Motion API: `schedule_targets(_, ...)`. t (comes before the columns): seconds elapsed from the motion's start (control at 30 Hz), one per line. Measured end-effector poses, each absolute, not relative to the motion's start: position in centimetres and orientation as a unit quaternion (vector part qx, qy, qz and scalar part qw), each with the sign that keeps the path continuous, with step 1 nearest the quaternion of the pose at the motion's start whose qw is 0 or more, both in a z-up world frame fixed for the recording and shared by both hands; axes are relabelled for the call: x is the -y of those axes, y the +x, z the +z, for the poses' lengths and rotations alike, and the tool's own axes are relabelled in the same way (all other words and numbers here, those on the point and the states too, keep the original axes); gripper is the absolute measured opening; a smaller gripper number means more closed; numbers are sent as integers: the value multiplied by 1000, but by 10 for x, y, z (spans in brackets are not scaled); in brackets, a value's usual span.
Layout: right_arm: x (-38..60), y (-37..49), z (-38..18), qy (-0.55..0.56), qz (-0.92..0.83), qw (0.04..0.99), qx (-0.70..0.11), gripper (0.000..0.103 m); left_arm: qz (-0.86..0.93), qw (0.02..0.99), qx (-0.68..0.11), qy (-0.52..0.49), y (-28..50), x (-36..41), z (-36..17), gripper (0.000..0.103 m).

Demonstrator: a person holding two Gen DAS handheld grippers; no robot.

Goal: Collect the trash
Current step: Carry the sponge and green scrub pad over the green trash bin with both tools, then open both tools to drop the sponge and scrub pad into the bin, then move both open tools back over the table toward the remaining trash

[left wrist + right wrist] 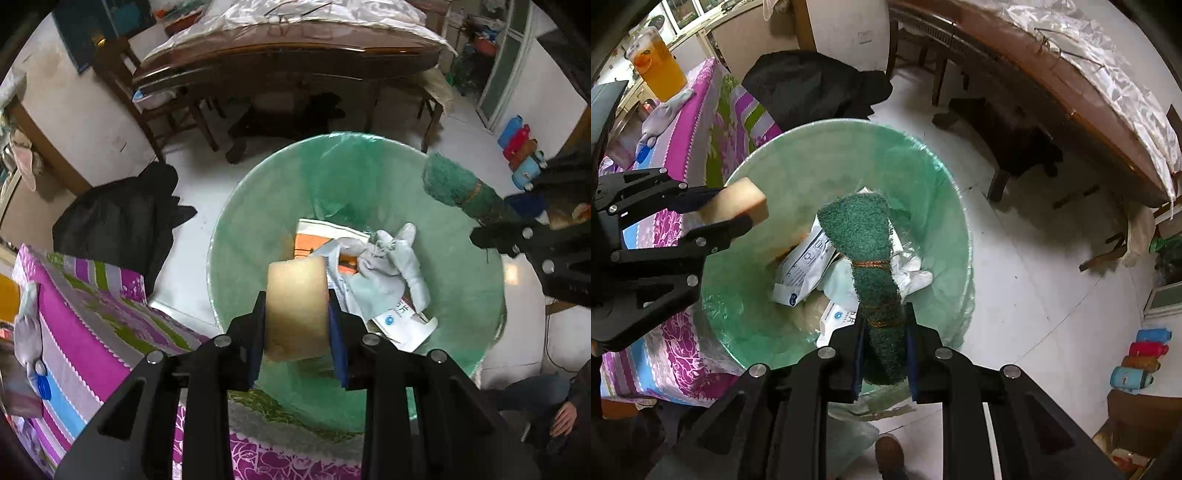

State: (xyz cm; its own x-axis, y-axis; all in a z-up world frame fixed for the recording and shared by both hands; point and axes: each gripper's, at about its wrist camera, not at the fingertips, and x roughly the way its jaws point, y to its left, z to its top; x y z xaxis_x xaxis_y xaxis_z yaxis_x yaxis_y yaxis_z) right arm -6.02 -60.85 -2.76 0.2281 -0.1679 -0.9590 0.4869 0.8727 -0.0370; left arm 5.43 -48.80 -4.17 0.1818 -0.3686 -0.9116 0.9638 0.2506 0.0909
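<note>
A bin lined with a green bag (258, 206) (768, 173) stands on the floor and holds white packets (399, 321) (801, 266) and a white glove (391, 254). My left gripper (297, 306) is shut on a tan sponge (297, 306) and holds it over the bin; the sponge also shows in the right wrist view (738, 203). My right gripper (884, 343) is shut on a rolled green scouring cloth (864, 236) tied with brown string, also over the bin; the cloth shows in the left wrist view (454, 181).
A table with a purple striped cloth (85, 295) (683, 140) is beside the bin, with a cup of orange drink (659, 62). A black jacket (118, 221) lies behind. A big wooden table (288, 62) and colored bottles (521, 147) (1141, 365) stand on the white floor.
</note>
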Motion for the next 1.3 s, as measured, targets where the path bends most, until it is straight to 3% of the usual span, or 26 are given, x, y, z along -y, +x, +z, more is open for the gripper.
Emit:
schedule_targets(0.53, 607, -41, -25, 150, -202, 769, -588, 19, -495, 682, -408, 351, 63, 490, -35, 29)
schedule_targets(0.57, 606, -39, -23, 148, -201, 771, -586, 26, -495, 685, -404, 351, 63, 490, -34, 33)
schedule_targets(0.6, 605, -39, -21, 145, -201, 773, -584, 41, -494, 687, -402, 351, 63, 490, -33, 45)
schedule_targets(0.63, 605, -38, -19, 142, -204, 776, -579, 45, -494, 690, -397, 349, 62, 489, -32, 49)
schedule_targets(1.3, 615, -39, -22, 137, -216, 778, -574, 45, -487, 699, -390, 349, 64, 491, -32, 49)
